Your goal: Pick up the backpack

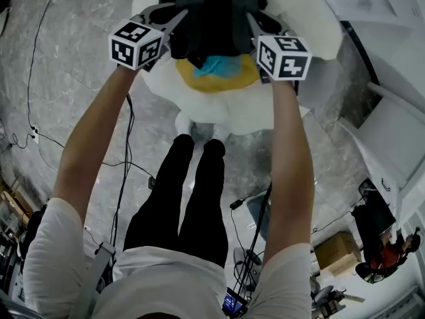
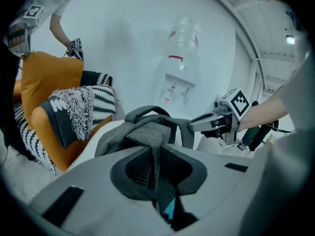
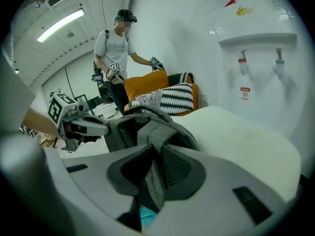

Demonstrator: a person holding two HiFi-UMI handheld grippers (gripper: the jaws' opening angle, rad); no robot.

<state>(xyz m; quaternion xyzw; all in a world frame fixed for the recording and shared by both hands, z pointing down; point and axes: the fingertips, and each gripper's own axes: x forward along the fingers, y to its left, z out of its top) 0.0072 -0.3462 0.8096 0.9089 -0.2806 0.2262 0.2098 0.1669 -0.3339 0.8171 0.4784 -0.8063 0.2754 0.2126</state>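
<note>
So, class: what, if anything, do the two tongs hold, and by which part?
The backpack: the left tongs and the right tongs each clamp a fold of its grey fabric, one at either side.

One backpack (image 1: 212,18); two grippers, left (image 1: 174,22) and right (image 1: 255,26); one water dispenser (image 2: 174,80).

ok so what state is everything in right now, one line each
backpack, fabric pinched on both sides, top handle standing up in a loop
left gripper, fingers shut on backpack fabric
right gripper, fingers shut on backpack fabric
water bottle, upside down on the dispenser
striped pillow, propped against the orange cushion
</note>
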